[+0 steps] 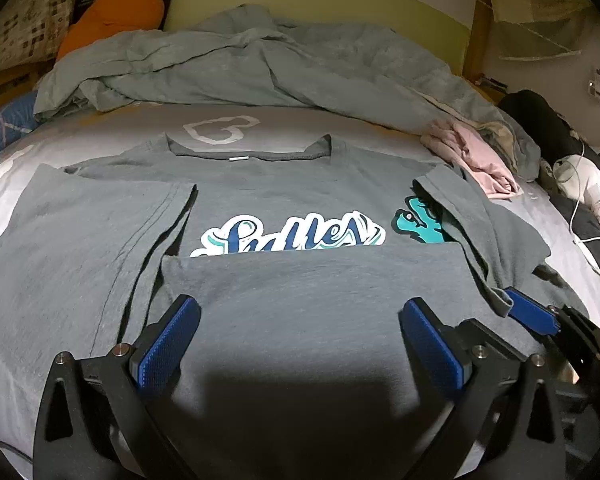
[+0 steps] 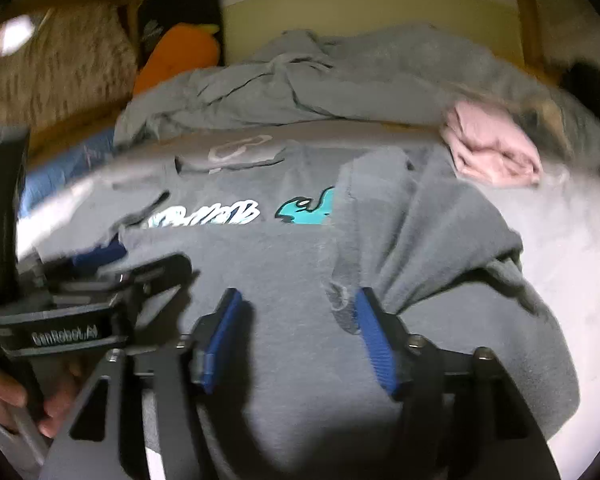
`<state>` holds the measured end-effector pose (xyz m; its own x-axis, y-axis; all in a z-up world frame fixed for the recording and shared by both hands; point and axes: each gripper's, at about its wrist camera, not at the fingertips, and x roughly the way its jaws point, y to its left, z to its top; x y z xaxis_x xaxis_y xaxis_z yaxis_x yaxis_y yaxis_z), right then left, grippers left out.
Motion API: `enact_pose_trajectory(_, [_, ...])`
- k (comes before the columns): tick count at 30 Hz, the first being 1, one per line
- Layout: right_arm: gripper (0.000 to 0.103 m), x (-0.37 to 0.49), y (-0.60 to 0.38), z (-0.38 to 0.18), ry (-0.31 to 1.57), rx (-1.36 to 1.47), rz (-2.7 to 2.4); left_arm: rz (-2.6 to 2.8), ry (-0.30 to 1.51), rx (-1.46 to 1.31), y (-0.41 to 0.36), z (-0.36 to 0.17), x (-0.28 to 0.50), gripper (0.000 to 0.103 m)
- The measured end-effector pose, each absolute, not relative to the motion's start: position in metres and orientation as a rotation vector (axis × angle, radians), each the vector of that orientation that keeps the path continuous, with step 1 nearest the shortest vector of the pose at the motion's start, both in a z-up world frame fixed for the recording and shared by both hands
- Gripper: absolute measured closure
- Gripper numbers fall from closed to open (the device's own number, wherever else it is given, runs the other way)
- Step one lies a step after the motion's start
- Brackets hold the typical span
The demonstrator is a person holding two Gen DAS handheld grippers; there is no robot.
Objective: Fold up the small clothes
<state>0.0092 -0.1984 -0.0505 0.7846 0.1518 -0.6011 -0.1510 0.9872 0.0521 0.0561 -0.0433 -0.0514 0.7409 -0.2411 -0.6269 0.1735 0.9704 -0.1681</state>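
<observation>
A grey T-shirt [image 1: 300,184] with a blue-and-white script print and a teal figure lies flat on the bed, collar at the far side. Both sleeves are folded inward, and the bottom part [image 1: 312,280] is folded up over the lower half of the print. My left gripper [image 1: 300,314] stands open just above that folded part, its pads apart from the cloth. My right gripper [image 2: 298,296] is open over the shirt's [image 2: 284,264] right side. A rumpled fold edge [image 2: 342,300] lies against its right finger, not pinched. A hand [image 2: 4,396] holds the left gripper's body.
A crumpled grey-blue blanket [image 1: 240,64] fills the far side of the bed. A folded pink garment [image 1: 480,160] lies at the shirt's right shoulder. An orange plush [image 1: 116,16] sits at the back left. Dark clothes and white cables [image 1: 580,208] lie along the right edge.
</observation>
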Motion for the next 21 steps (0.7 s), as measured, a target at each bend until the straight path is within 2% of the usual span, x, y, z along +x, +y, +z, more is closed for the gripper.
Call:
enact_pose_trajectory(3, [0.031,0.002,-0.195,-0.046,0.617,-0.020,0.141,-0.236,0.699,-0.115,-0.041,-0.051,0.057,0.002])
enact_pose_trajectory(5, [0.020,-0.002,-0.207,-0.041,0.594,0.037,0.113,-0.237,0.696,-0.119,-0.041,-0.051,0.056,0.002])
enact_pose_trajectory(9, [0.019,-0.004,-0.234,-0.031,0.565,0.120,0.020,-0.236,0.696,-0.117,-0.041,-0.051,0.056,0.002])
enact_pose_trajectory(13, [0.001,-0.006,-0.247,-0.021,0.524,0.049,-0.125,-0.233,0.698,-0.113,-0.042,-0.052,0.057,0.002])
enact_pose_trajectory(16, [0.001,0.001,-0.255,-0.028,0.561,0.042,-0.264,-0.232,0.699,-0.112,-0.042,-0.052,0.057,0.002])
enact_pose_trajectory(19, [0.001,0.021,-0.270,-0.052,0.747,0.119,-0.232,-0.228,0.702,-0.108,-0.043,-0.052,0.057,0.002])
enact_pose_trajectory(21, [0.001,0.020,-0.272,-0.050,0.724,0.127,-0.235,-0.227,0.704,-0.108,-0.042,-0.052,0.058,0.002])
